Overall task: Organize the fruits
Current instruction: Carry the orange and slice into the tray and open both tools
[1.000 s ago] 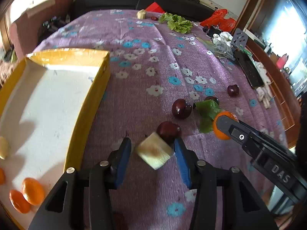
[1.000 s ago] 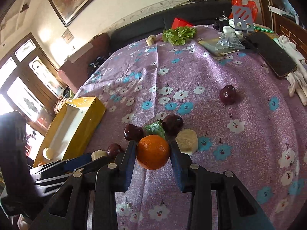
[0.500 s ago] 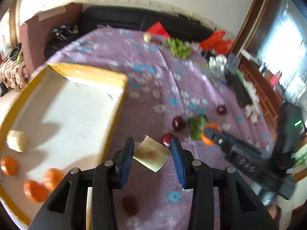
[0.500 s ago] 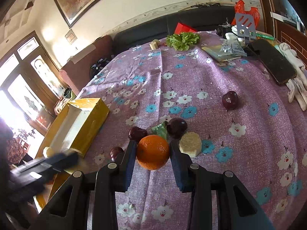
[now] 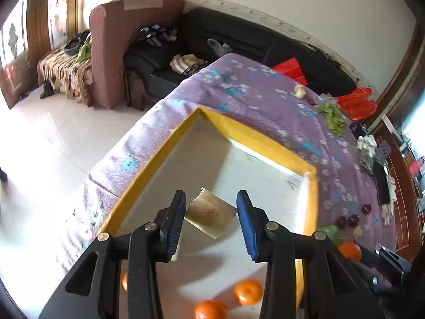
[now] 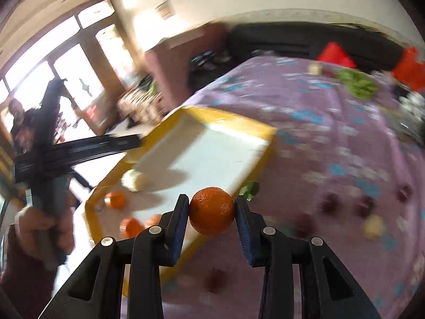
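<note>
Left gripper (image 5: 211, 219) tilted down over the yellow-rimmed tray (image 5: 255, 138), jaws clamped on a pale fruit chunk (image 5: 211, 216) between them, oranges (image 5: 248, 292) below; right gripper (image 6: 212, 214) level at tray's near edge, jaws squeezing an orange (image 6: 211, 210).

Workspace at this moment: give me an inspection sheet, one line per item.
Surface: table under a purple floral cloth.
Job's things: yellow-rimmed tray holding oranges and a pale chunk; dark plums loose on the cloth.
Clutter: lettuce, red bag, phone.
Grippers: left gripper holds a pale fruit chunk over the tray; right gripper holds an orange.
Cables: nothing seen.
Surroundings: black sofa, brown armchair.
</note>
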`<move>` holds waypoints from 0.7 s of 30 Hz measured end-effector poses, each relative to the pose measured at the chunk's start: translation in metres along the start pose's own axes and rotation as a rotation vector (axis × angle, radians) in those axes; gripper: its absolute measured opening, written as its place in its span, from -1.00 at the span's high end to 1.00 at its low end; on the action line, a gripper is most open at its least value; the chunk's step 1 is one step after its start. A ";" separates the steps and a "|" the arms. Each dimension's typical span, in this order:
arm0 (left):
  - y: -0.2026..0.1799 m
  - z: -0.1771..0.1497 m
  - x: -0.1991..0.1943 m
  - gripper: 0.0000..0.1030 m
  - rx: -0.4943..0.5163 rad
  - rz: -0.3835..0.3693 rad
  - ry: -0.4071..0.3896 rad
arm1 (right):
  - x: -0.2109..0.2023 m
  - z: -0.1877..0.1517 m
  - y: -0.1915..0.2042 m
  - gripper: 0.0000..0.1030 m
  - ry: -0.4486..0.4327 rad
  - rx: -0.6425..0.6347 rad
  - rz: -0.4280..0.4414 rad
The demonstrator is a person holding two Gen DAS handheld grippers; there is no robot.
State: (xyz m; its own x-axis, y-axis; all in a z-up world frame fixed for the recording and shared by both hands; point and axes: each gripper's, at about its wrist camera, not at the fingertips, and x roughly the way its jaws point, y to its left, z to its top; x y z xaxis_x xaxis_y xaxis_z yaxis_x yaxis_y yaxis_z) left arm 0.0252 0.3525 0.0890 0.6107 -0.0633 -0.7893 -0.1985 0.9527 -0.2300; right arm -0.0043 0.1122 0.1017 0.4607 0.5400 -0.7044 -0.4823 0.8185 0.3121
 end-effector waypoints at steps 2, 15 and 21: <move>0.013 0.004 0.015 0.25 -0.036 0.001 0.025 | 0.026 0.009 0.018 0.23 0.047 -0.028 0.000; 0.045 -0.002 0.039 -0.01 -0.119 -0.015 0.087 | 0.119 0.011 0.052 0.21 0.221 -0.067 -0.033; 0.034 -0.006 -0.015 -0.15 -0.077 -0.005 0.014 | 0.057 0.017 0.030 0.10 0.112 -0.025 -0.005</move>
State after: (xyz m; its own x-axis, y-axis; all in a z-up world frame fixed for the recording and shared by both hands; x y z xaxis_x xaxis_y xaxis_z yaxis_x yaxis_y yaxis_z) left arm 0.0041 0.3838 0.0897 0.6011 -0.0730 -0.7958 -0.2540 0.9267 -0.2768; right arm 0.0204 0.1712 0.0817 0.3776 0.5095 -0.7732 -0.4991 0.8153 0.2935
